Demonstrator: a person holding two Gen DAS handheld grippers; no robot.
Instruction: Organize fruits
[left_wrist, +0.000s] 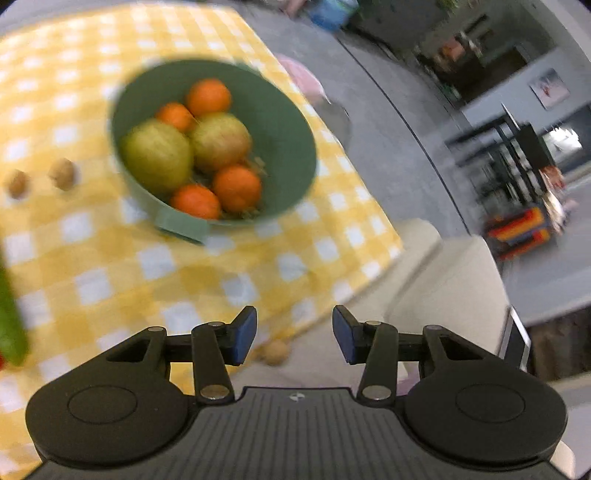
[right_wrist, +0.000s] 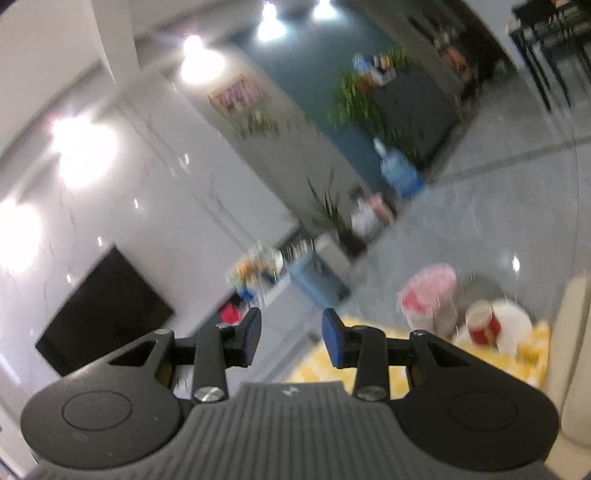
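Partly cut off: green object (left_wrist: 11, 317) at nine o'clock, blurred. Bowl (left_wrist: 295, 122) held fruit. Both grippers (left_wrist: 294, 334) (right_wrist: 291, 338) spread, empty.

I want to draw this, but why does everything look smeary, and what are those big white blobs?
Left wrist view: the round green bowl of fruit and the yellow checked tablecloth are smeared by motion blur, and the fisheye bends the floor lines. Right wrist view: the room is smeared too, the white blobs are light glare on the shiny white wall, and only the black claw looks sharp.
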